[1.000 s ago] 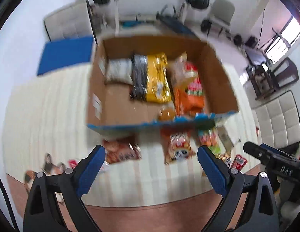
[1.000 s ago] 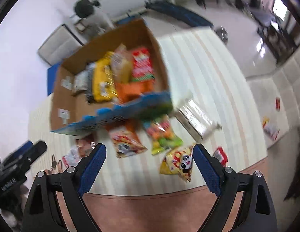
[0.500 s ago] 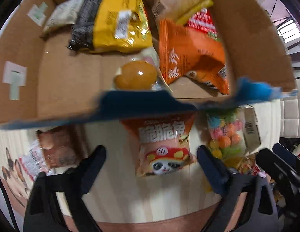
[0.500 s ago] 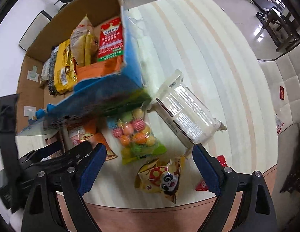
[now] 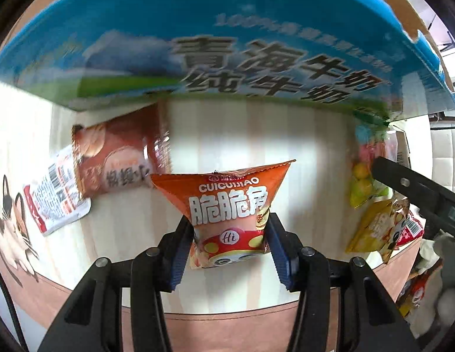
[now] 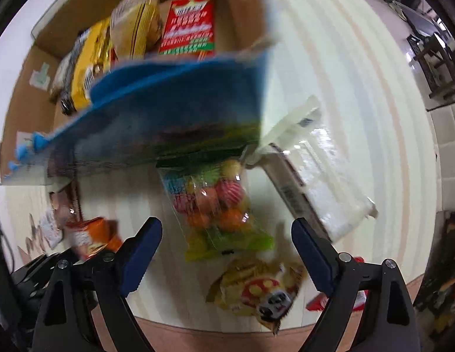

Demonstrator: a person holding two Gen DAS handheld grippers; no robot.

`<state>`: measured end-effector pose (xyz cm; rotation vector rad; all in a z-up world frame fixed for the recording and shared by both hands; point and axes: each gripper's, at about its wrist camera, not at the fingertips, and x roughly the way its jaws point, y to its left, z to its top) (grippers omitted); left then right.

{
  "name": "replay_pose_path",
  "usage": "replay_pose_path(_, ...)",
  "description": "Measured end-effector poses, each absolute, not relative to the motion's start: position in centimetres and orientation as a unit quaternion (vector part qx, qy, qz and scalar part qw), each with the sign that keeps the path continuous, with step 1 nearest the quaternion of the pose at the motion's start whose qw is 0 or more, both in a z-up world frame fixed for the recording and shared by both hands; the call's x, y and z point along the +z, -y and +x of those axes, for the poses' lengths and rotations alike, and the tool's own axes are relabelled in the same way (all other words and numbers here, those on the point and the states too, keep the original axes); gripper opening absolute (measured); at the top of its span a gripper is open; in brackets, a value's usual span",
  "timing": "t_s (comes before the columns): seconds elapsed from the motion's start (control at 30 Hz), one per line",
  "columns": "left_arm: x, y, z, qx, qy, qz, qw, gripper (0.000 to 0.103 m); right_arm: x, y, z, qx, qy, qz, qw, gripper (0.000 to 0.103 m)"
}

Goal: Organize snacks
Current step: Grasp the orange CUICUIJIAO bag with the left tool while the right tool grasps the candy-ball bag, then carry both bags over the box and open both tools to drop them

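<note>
Pinching the orange snack bag just in front of the cardboard box, the left gripper had just been closing, its pads pressed on both sides. Nearer the box's corner, the right gripper stood released, straddling the candy bag on the table.

Room around a striped table

A table covered in a cream striped cloth is seen, edged by a brown border; a cat print is shown at the cloth's left edge; dark chairs are set on a glossy pale floor at upper right; a tufted white seat is placed beside the table; a white wall is seen at upper left.
</note>
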<state>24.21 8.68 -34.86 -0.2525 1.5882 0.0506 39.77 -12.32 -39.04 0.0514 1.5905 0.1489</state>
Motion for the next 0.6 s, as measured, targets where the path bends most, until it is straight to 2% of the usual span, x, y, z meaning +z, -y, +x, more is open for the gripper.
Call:
replay_pose_path(0.03, -34.8, -9.1, 24.1, 0.022, -0.711, -0.118, 0.693, 0.047, -39.4, 12.0, 39.8, 0.069, -0.716, 0.021, 0.695, 0.088)
replay_pose_path(0.07, -34.8, -9.3, 23.9, 0.022, -0.711, -0.121, 0.692, 0.047, -39.9, 11.7, 39.9, 0.07, -0.721, 0.017, 0.69, 0.081)
replay_pose_path(0.1, -34.8, -9.4, 23.9, 0.022, -0.712, -0.123, 0.691, 0.048, -40.3, 11.5, 39.8, 0.063, -0.725, 0.01, 0.685, 0.068)
replay_pose_path(0.2, -35.2, -10.0, 24.1, 0.022, -0.714, -0.121, 0.689, 0.05, -40.1, 11.1, 39.1, 0.063, -0.723, 0.003, 0.688, 0.063)
replay_pose_path(0.37, -35.5, -10.3, 26.0, 0.022, -0.714, -0.122, 0.689, 0.051, -40.4, 10.8, 36.3, 0.071, -0.751, 0.001, 0.656, 0.059)
replay_pose_path(0.6, -36.7, -9.2, 27.1, 0.024, -0.721, -0.119, 0.682, 0.054, -40.8, 11.8, 35.9, 0.061, -0.756, 0.045, 0.651, 0.064)
